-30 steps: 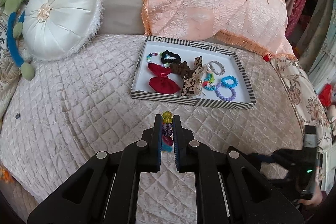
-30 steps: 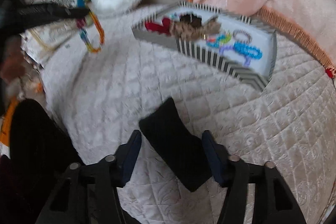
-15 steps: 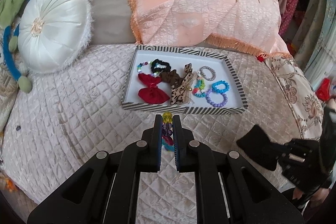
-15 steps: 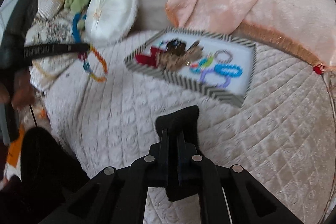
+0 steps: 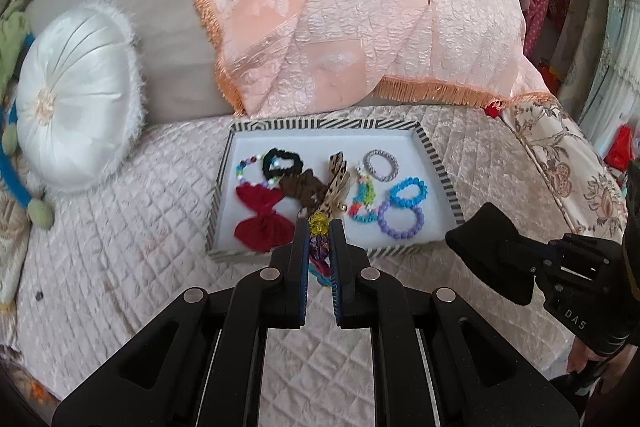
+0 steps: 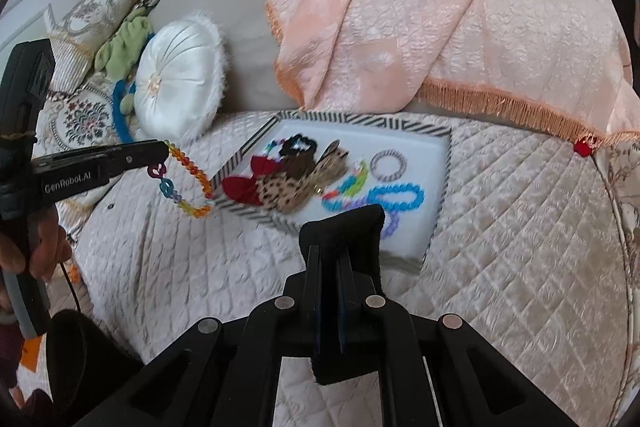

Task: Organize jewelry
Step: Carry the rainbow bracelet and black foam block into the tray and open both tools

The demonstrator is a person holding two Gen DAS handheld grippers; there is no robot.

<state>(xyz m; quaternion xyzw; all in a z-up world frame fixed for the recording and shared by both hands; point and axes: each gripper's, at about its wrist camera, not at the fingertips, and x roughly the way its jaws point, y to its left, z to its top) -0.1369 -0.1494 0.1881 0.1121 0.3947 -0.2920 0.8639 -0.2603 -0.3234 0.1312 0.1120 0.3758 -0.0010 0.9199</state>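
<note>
My left gripper point(image 5: 320, 227) is shut on a multicoloured bead bracelet point(image 5: 319, 225), held above the quilt just before the striped tray point(image 5: 436, 163). In the right wrist view the bracelet point(image 6: 188, 183) hangs from the left gripper point(image 6: 166, 151) left of the tray point(image 6: 440, 187). My right gripper point(image 6: 330, 255) is shut on a black velvet pouch point(image 6: 344, 227). In the left wrist view the pouch point(image 5: 488, 247) is right of the tray. The tray holds a red bow point(image 5: 262, 219), a leopard bow point(image 5: 334, 183), scrunchies and bead bracelets point(image 5: 406, 205).
A pale quilted bed point(image 5: 120, 235) carries the tray. A round white cushion point(image 5: 74, 99) lies at the left, a grey bolster point(image 5: 160, 7) and a peach fringed blanket point(image 5: 360, 7) behind. Clothes hang at the far right.
The right gripper closed on the black pouch and lifted it toward the tray. The left gripper has carried the bracelet forward, closer to the tray's front edge.
</note>
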